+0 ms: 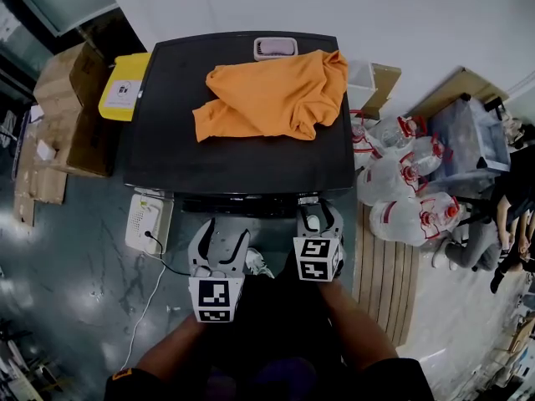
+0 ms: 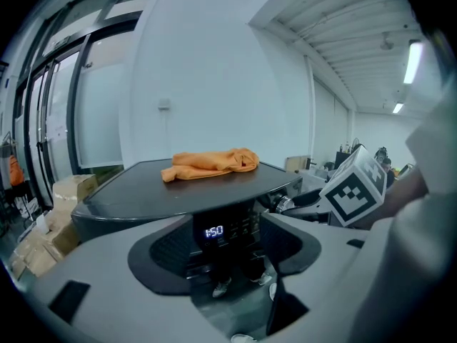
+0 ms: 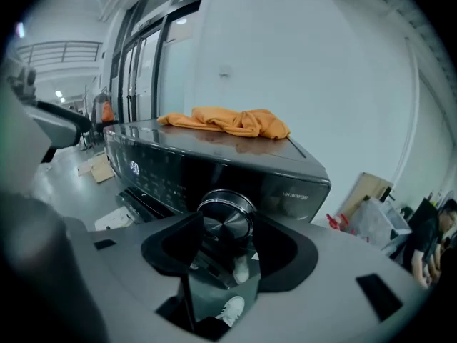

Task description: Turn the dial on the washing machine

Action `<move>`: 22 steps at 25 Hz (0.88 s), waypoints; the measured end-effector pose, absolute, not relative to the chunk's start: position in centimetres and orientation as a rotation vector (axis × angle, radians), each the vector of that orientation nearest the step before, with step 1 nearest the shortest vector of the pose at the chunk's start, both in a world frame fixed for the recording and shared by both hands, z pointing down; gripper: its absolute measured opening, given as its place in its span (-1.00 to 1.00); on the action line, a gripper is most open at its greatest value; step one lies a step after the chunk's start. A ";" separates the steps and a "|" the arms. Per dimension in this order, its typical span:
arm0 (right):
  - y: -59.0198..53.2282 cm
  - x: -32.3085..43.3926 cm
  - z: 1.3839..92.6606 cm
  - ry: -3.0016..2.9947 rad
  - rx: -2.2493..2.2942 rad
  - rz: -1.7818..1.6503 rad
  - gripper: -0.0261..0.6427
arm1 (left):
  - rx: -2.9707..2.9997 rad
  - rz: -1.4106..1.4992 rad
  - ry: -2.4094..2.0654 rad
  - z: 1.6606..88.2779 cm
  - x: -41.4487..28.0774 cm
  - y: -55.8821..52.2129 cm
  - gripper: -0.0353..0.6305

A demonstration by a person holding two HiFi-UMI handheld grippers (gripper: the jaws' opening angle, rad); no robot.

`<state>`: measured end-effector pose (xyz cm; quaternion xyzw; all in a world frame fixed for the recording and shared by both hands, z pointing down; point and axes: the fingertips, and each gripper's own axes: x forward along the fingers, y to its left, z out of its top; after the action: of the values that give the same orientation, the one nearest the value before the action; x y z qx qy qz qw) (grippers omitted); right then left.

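A dark top-loading washing machine [image 1: 242, 161] stands before me with an orange garment [image 1: 272, 94] lying on its lid. Its silver dial [image 3: 226, 216] sits on the front panel at the right end. My right gripper [image 3: 227, 236] has the dial between its jaws, and both pads sit against the dial's rim. In the head view the right gripper [image 1: 318, 213] is at the panel's right end. My left gripper [image 1: 224, 230] hangs open a little back from the panel, with nothing between its jaws. Past the left gripper [image 2: 225, 247] the lit display [image 2: 213, 231] shows.
A white tray [image 1: 275, 48] rests at the lid's back edge. A yellow box [image 1: 124, 86] and cardboard boxes [image 1: 71, 111] stand to the left, a white device [image 1: 144, 222] on the floor. Plastic jugs [image 1: 410, 182], a wooden pallet [image 1: 384, 282] and a person [image 1: 510, 224] are on the right.
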<state>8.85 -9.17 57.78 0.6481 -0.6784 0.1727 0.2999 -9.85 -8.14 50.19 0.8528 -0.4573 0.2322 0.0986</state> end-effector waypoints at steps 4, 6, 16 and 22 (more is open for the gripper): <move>-9.1 9.2 58.1 -1.871 1.771 0.620 -0.23 | 2.527 0.679 -1.347 50.1 -9.7 -8.1 -0.03; -9.1 9.4 58.3 -1.908 1.796 0.722 -0.23 | 2.523 0.673 -1.344 50.1 -9.7 -8.0 -0.03; -8.9 9.8 58.5 -2.018 1.819 0.985 -0.23 | 2.513 0.659 -1.353 50.1 -10.0 -8.2 -0.03; -8.9 8.8 57.1 -1.868 1.741 0.520 -0.14 | 2.518 0.660 -1.362 49.9 -10.1 -8.4 -0.03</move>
<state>8.84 -8.88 57.14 0.6442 -0.6914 0.1923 0.2645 -10.07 -8.36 49.95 0.8526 -0.4612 0.2236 0.1018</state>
